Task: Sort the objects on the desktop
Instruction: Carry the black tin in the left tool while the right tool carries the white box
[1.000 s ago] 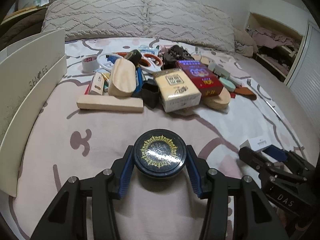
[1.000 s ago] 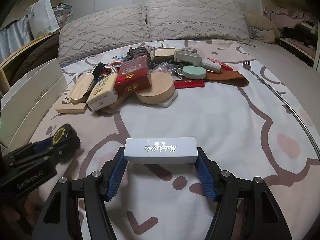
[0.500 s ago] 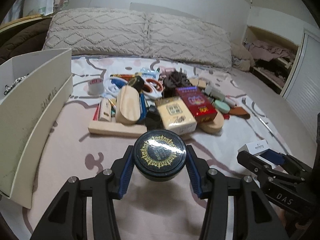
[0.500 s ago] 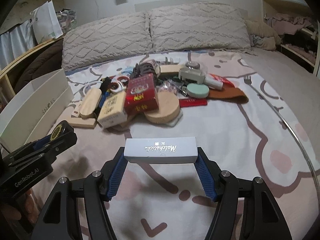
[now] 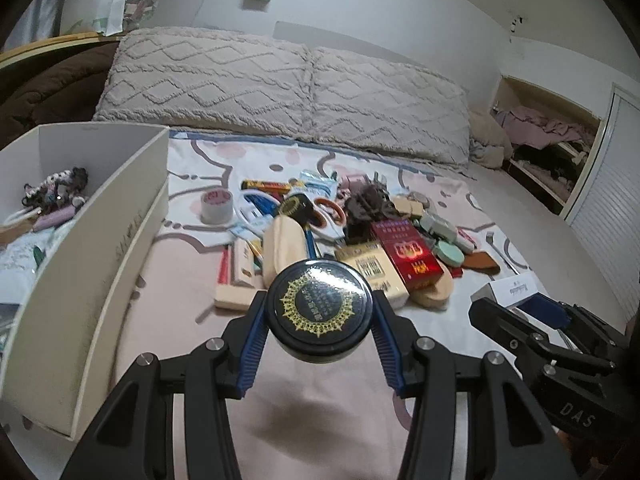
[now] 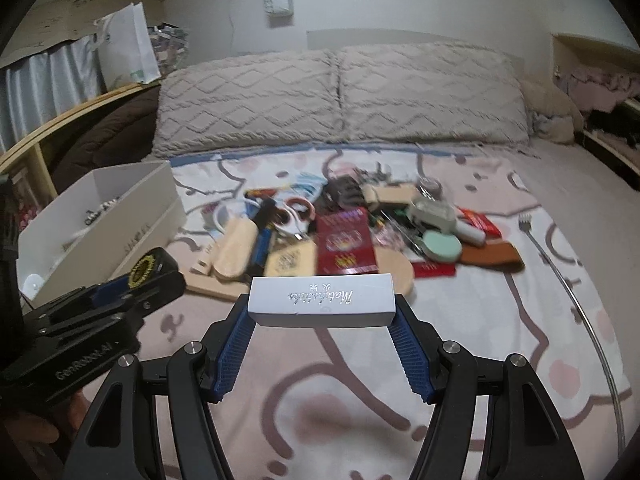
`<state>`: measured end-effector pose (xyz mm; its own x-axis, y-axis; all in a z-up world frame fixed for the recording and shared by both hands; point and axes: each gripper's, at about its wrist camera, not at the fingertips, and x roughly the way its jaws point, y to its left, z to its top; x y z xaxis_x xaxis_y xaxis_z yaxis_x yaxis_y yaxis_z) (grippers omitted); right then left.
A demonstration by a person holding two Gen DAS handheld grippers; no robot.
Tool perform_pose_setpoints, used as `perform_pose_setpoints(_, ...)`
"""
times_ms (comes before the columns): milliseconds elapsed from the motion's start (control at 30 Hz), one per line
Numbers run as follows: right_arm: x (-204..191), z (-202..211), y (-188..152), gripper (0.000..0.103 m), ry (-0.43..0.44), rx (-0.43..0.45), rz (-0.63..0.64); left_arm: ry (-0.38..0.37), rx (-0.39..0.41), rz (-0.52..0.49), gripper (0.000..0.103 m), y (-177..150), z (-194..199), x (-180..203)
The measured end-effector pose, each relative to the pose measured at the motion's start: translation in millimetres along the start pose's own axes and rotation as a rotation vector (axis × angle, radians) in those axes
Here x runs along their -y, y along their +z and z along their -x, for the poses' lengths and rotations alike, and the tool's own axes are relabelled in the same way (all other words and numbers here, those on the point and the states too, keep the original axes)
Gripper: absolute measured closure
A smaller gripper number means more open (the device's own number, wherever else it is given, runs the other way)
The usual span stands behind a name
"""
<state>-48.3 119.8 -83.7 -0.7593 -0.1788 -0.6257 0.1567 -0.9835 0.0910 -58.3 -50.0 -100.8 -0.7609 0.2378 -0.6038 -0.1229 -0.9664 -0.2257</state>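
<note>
1. Grippers both loaded. Left gripper [image 5: 320,320] is clenched on the round black tin [image 5: 320,312] with the gold sunburst lid, blue pads bearing on its sides. Right gripper [image 6: 322,320] grasps the white matchbox [image 6: 321,300] by its short ends.
2. Landmark: the white shoebox [image 5: 120,240] at the left edge of the bed. The tin hangs just right of its near corner, clear of the bedspread [image 5: 312,420]. The matchbox is further right of the shoebox, also off the fabric.
3. Change over the last second: both loads were low over the bedspread; both have risen. The shoebox showed only its outer wall before; now its interior is visible, with a few small items already inside.
4. The clutter pile [image 5: 360,240] sits right of the shoebox and beyond the tin, undisturbed between frames.
5. Judgement: lift is done for both items, and the carry toward the shoebox is the step in hand. The left load looks nearest to drop-off, though it is not yet over the rim.
</note>
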Motion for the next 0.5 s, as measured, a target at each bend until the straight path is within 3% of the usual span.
perform_pose_setpoints(500, -35.9, 7.9, 35.5, 0.035, 0.041, 0.071, 0.043, 0.086, 0.129, -0.002, 0.054, 34.4, 40.8, -26.7)
